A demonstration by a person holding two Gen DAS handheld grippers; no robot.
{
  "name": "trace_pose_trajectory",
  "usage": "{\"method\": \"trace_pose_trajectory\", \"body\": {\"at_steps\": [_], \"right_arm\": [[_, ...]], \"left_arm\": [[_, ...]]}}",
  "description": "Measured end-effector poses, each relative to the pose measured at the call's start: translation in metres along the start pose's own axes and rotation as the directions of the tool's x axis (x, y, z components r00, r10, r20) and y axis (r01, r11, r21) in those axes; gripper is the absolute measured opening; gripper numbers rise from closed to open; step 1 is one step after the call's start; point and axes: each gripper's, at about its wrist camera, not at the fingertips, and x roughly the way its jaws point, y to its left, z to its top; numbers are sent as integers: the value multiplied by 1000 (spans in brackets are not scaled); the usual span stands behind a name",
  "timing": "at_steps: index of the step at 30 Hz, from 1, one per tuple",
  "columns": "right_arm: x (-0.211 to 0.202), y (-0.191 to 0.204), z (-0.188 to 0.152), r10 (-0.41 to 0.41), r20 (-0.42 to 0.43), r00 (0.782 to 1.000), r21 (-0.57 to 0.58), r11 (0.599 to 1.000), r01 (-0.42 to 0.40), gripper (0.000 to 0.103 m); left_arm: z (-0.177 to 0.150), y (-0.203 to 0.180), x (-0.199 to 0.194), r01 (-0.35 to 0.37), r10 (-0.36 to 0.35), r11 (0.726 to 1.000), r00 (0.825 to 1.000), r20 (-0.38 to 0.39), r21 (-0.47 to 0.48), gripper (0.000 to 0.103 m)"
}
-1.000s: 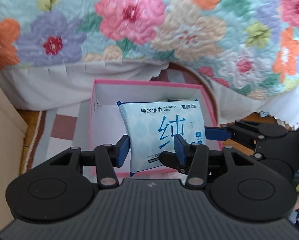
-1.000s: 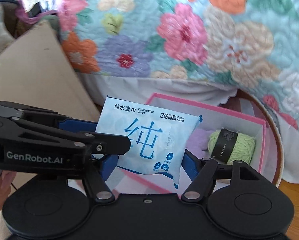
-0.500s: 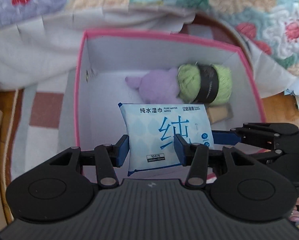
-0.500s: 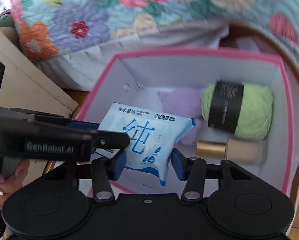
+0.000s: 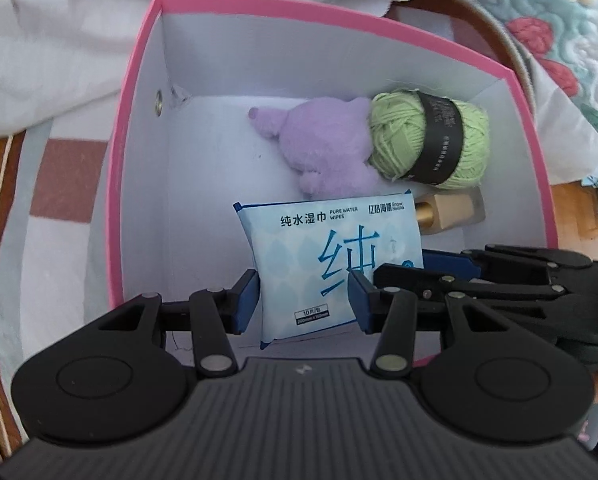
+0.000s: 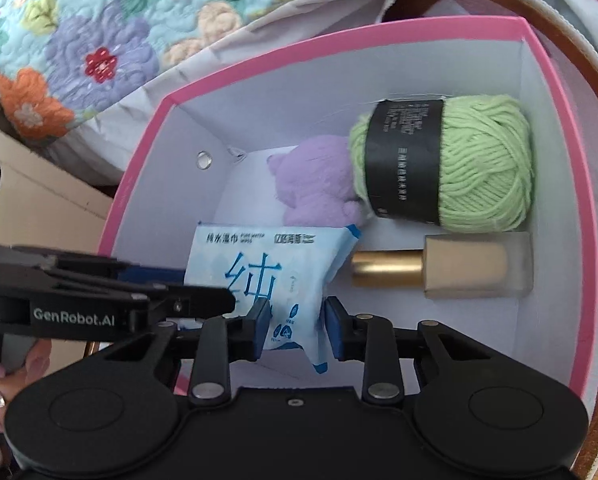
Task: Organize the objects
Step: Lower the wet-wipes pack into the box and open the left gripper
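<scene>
— What do the jaws hold?
— Both the right gripper (image 6: 295, 330) and the left gripper (image 5: 303, 298) pinch the wipes pack (image 5: 331, 264), each across one side, upright inside the pink box (image 5: 139, 92).
— And round the pack?
— Just behind it a purple plush (image 5: 323, 148) touches a green yarn ball (image 5: 431, 140); a gold-capped bottle (image 6: 443, 266) lies right of the pack.
</scene>
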Motion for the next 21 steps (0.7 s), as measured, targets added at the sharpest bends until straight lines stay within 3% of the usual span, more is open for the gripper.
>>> {"method": "trace_pose_trajectory", "body": {"at_steps": [7,13,17,21], "right_arm": [[20,-3,-3,3,-53,999,93,996,2,30],[29,3,-2,-12,-36,999,125,992,17,24],[33,12,0,-43,-22,999,99,994,45,24],[41,19,3,-9,-29,1000,110,994,12,24]], "left_arm": [[-4,-14,-4,-92,86,991,994,62,100,48],[-1,-10,-27,-55,39,994,986,165,96,57],[0,-6,-36,-60,41,994,978,205,87,57],[-4,-5,-41,-50,33,996,972,232,68,57]]}}
